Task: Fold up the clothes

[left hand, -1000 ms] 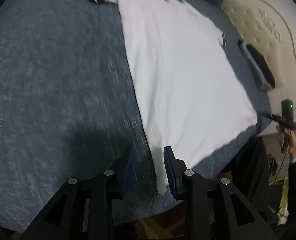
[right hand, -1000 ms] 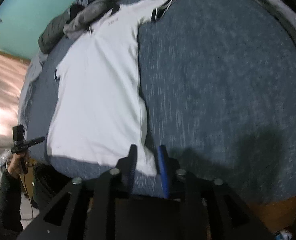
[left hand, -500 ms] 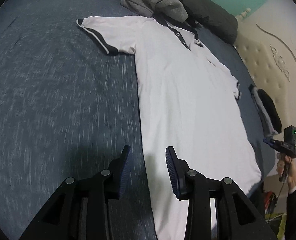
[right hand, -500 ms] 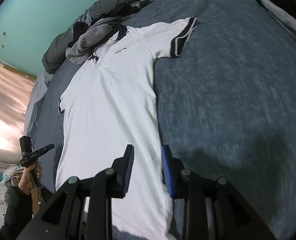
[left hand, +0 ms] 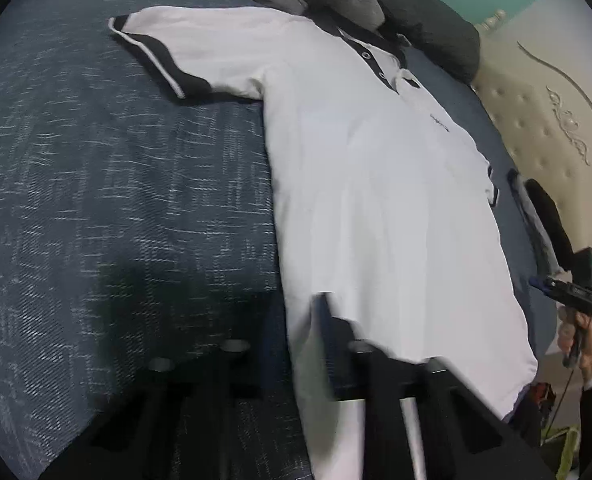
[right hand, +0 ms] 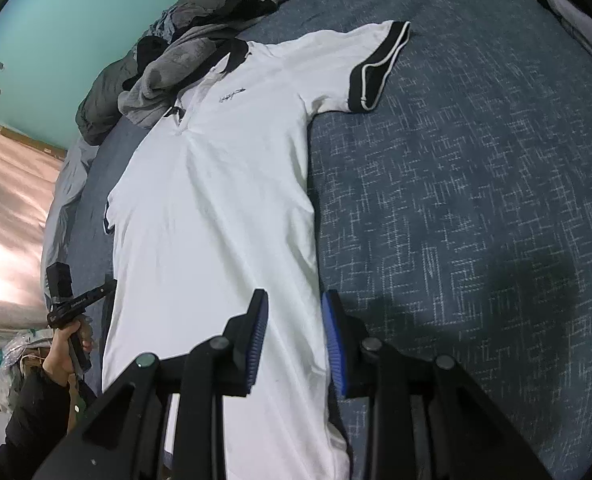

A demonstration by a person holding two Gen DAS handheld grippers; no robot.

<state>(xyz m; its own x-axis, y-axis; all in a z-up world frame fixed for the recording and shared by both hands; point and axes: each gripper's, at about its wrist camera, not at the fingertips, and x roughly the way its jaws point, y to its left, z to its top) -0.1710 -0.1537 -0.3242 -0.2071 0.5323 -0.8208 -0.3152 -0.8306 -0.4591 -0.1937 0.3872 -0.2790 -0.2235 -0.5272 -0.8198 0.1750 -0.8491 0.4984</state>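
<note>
A white polo shirt (left hand: 376, 200) lay flat on the blue bed (left hand: 115, 200). The left gripper (left hand: 300, 344), blurred, had its jaws shut on the shirt's side edge. Only the right view showed the right gripper (right hand: 293, 336), jaws narrowly apart astride the other edge, and the chest logo (right hand: 231, 95) clearly.

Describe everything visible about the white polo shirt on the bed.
The white polo shirt lies flat and face up on the blue-grey bedspread, unfolded, with short sleeves spread. It has a black collar, black buttoned placket, black white-striped sleeve cuffs and small dark chest lettering. The fabric looks like soft knit. A grey garment overlaps its collar. The right gripper straddles one side edge near the hem.
</note>
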